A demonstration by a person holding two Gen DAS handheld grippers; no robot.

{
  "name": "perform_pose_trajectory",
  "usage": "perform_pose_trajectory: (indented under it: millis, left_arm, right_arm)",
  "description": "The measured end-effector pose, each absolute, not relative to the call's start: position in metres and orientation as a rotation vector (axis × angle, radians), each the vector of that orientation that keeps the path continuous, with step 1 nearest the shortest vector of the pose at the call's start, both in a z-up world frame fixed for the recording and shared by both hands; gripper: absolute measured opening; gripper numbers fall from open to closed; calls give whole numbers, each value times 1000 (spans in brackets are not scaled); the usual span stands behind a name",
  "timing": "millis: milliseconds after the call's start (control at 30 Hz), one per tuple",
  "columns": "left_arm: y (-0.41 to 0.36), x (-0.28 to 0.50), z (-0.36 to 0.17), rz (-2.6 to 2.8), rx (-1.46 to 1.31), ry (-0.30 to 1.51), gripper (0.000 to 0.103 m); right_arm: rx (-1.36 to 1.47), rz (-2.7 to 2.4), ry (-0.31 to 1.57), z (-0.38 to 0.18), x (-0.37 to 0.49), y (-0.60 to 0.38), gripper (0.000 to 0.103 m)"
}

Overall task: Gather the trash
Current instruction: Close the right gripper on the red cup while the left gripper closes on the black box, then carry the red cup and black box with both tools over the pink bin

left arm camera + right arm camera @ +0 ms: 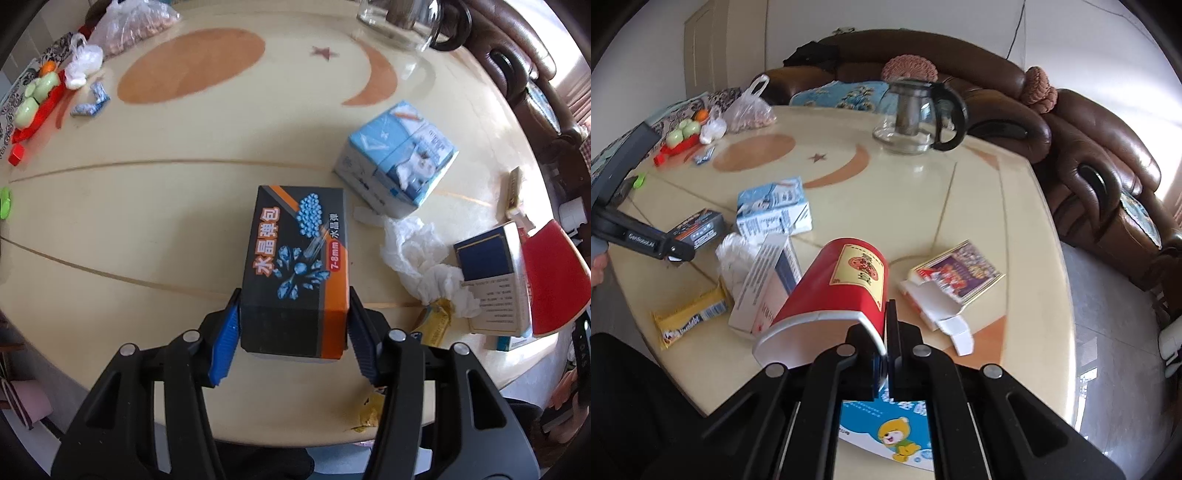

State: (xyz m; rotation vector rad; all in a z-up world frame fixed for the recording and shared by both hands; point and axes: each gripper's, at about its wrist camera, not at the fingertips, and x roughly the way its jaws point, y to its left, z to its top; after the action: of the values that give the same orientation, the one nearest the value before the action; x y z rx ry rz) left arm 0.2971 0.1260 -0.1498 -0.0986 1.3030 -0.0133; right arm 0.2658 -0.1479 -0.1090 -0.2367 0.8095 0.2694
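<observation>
- My left claw (pixel 293 334) is clamped on the dark box (pixel 295 266), pads pressed to both its sides, over the counter (pixel 147 206) near its front edge.
- My right claw (pixel 886 343) is pinched together on the rim of the red cup (pixel 842 291), cup tipped on its side above the counter's front edge.
- So two pieces are in hand; no bin shows in either view.
- Left on the counter, by my reckoning: blue carton (pixel 774 210), tissue (pixel 417 254), white box (pixel 768 284), yellow wrapper (pixel 690 321), torn card box (pixel 949 284) toward the right edge.
- Early stage, I judge.
</observation>
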Motion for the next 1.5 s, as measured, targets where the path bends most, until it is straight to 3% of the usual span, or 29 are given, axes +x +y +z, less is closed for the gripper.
perform_pose_trajectory:
  millis: [533, 967, 1500]
  left_arm:
    - [119, 257, -94, -40, -52, 1172, 53]
    - [99, 183, -31, -94, 6, 1040, 53]
    - [60, 102, -2, -183, 82, 956, 53]
  right_arm:
    - [-240, 224, 707, -46, 228, -151, 3]
    - [-257, 203, 632, 4, 149, -153, 3]
    - [-270, 214, 594, 30, 52, -153, 3]
